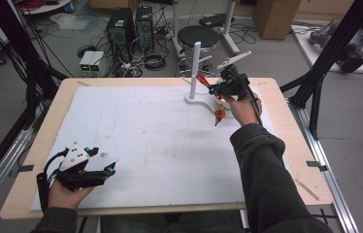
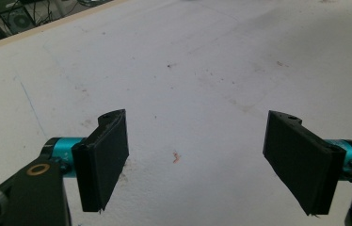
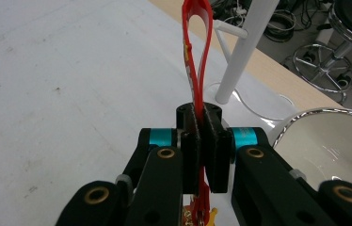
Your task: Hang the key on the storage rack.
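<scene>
Right gripper [image 1: 218, 86] clamped on a red strap [image 3: 197, 52] beside the white stand [image 1: 195, 68]; left gripper [image 1: 103, 162] idle and open.

We note the right gripper's two black jaws pressed together on the red strap, whose loop rises above the pads in the right gripper view and ends just beside the stand's upright post. In the high view we see this gripper at the far right of the white board [image 1: 136, 141], next to the stand's base, with a small orange trinket [image 1: 220, 114] hanging below the hand. Near the board's front left corner we see the left gripper resting in the person's hand, its pads [image 2: 110, 157] standing wide apart with bare board between them.
</scene>
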Action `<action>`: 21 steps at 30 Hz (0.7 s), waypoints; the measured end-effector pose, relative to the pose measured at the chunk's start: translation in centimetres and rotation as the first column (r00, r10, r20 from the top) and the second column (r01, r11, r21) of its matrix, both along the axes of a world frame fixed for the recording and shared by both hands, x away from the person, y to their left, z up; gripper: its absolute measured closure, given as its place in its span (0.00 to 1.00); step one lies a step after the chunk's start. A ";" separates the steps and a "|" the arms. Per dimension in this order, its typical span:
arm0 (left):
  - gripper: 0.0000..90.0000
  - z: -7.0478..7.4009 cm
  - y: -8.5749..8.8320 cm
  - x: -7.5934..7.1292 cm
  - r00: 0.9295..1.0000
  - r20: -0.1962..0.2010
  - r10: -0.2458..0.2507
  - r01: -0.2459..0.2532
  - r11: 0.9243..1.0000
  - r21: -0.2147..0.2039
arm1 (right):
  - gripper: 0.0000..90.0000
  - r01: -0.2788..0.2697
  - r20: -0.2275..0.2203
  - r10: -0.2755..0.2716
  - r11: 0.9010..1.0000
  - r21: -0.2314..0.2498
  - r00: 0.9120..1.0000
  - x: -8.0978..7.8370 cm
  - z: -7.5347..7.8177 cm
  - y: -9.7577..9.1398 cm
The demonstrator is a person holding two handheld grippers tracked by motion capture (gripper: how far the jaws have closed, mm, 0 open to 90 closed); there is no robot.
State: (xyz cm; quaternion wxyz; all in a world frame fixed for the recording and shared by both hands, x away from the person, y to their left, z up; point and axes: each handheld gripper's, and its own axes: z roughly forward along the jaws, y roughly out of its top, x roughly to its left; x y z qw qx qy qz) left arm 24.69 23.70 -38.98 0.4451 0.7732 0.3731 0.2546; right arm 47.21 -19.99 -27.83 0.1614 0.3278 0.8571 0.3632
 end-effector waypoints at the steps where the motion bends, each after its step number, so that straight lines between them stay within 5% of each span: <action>1: 0.26 0.0 0.0 0.0 1.000 0.001 0.001 -0.001 1.000 -0.003 | 0.97 -0.003 -0.002 0.003 1.000 -0.003 1.000 0.1 0.0 0.2; 21: 0.26 0.0 0.2 0.0 1.000 0.003 0.006 -0.006 1.000 -0.005 | 0.97 0.014 0.028 -0.013 0.998 -0.065 1.000 1.8 1.1 3.5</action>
